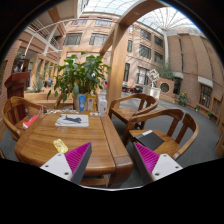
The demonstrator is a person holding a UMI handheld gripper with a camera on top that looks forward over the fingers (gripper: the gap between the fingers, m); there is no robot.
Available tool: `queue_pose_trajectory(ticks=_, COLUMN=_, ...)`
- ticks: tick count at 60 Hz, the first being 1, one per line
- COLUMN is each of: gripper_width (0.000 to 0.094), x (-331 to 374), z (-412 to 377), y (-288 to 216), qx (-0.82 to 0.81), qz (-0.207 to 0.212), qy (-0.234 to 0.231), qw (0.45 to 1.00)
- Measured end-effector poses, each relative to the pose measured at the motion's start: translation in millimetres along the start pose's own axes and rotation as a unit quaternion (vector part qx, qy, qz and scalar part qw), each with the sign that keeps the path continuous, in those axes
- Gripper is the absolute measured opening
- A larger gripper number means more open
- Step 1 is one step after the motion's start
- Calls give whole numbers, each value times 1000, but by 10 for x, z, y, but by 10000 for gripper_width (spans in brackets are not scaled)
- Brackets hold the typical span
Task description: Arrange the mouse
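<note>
Here the gripper (112,153) hangs wide open with nothing between its fingers (75,162), above the near end of a wooden table (45,140). The table's right edge runs away from the gap between the fingers; just beyond the right finger stands a wooden chair (170,130) with a dark flat item (148,138) on its seat. A second chair (135,104) stands farther ahead, a third (14,114) left of the table. Open tabletop lies ahead of the left finger, bearing a yellow item (60,146). Farther on is a pale sheet (72,122) with a small dark thing on it; whether that is the mouse cannot be told. At the far end stand a plant (78,72) and bottles (98,102). Around is a glass-roofed atrium.
</note>
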State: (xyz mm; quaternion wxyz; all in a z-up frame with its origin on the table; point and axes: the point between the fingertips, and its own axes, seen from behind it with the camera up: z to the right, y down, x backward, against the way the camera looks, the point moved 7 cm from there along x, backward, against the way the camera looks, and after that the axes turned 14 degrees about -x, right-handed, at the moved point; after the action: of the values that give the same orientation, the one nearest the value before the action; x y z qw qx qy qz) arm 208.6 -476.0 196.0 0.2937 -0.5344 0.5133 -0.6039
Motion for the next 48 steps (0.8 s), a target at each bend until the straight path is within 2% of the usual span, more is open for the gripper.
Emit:
queue_pose_trajectory(ticks=9, gripper_width=848, x=-1, z=105, y=203, qx=8, qz=-21, qy=8, qw=1000)
queue_pose_trajectory(ticks=16, gripper_width=848, x=-26, z=89, y=506, qx=0, qz=-53, qy=-7, qw=999)
queue_pose_trajectory(ticks=31, gripper_width=850, x=-242, z=-528, y=1148, qx=18, qz=-115, qy=-74, qw=990)
queue_pose_trajectory(ticks=48, gripper_width=849, x=-933, z=-1450, y=1362, qx=28, qz=-133, qy=-135, qw=981)
